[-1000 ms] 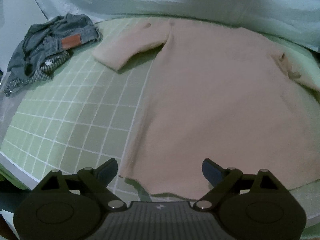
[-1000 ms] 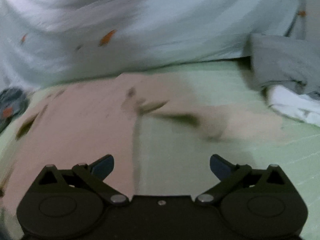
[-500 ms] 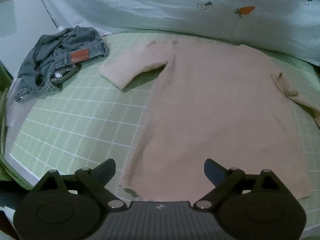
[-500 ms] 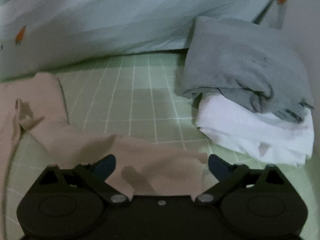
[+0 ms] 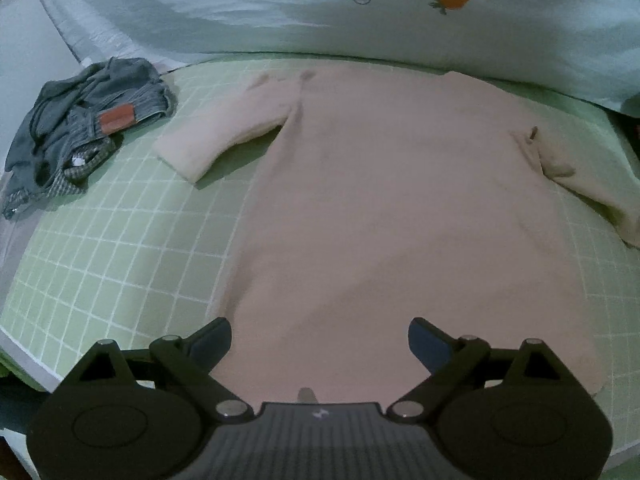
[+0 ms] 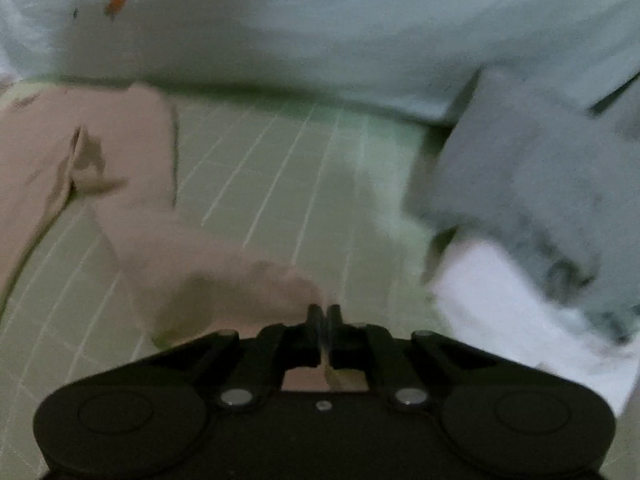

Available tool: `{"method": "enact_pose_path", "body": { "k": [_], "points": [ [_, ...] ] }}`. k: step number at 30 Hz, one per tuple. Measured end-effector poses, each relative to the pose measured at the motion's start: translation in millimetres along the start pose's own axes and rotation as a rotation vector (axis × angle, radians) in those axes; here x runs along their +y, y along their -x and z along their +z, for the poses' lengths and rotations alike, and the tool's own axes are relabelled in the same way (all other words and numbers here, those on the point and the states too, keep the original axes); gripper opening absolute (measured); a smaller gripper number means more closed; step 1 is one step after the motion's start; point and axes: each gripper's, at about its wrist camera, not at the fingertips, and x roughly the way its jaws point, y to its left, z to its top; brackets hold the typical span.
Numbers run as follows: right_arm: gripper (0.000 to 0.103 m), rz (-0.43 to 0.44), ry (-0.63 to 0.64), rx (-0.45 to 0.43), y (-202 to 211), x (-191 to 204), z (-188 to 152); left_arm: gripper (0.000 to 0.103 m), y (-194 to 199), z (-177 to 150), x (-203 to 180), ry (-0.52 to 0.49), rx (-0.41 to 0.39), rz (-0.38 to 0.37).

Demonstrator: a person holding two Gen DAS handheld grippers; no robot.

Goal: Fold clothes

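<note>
A pale pink fuzzy sweater (image 5: 392,208) lies spread flat on the green checked mat (image 5: 120,248), hem toward me. Its left sleeve (image 5: 224,136) angles out to the left and its right sleeve (image 5: 592,192) runs off to the right. My left gripper (image 5: 320,340) is open and empty, hovering over the hem. In the right wrist view my right gripper (image 6: 324,316) is shut on the cuff end of the right sleeve (image 6: 224,280), which bunches just left of the jaws. That view is blurred.
A crumpled pile of jeans and checked cloth (image 5: 80,128) lies at the far left. A pale blue carrot-print quilt (image 5: 360,12) runs along the back. A folded grey garment (image 6: 532,184) lies on a folded white one (image 6: 520,312) to the right.
My right gripper has closed from open onto the cuff of the right sleeve. My left gripper has stayed open and shifted slightly right over the hem.
</note>
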Motion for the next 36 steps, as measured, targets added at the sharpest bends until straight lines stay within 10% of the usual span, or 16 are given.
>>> {"method": "enact_pose_path", "body": {
  "k": [7,12,16,26,36],
  "points": [
    [0.005,-0.278,0.077,-0.271,86.5,47.2,-18.7,0.095,-2.9,1.0,-7.2,0.007,-0.003,-0.019],
    [0.012,-0.192,0.031,-0.021,69.6,75.0,-70.4,0.095,-5.6,0.3,-11.9,-0.001,0.010,-0.027],
    [0.050,-0.152,-0.096,-0.062,87.0,66.8,-68.9,0.095,-8.1,0.1,-17.6,-0.013,0.023,-0.039],
    [0.044,-0.108,-0.576,-0.033,64.4,8.7,-43.1,0.095,-8.6,-3.0,-27.9,-0.035,0.028,-0.060],
    [0.023,-0.029,-0.320,0.127,76.6,75.9,-74.4,0.095,-10.8,-11.7,-18.0,0.018,0.054,-0.034]
  ]
}}
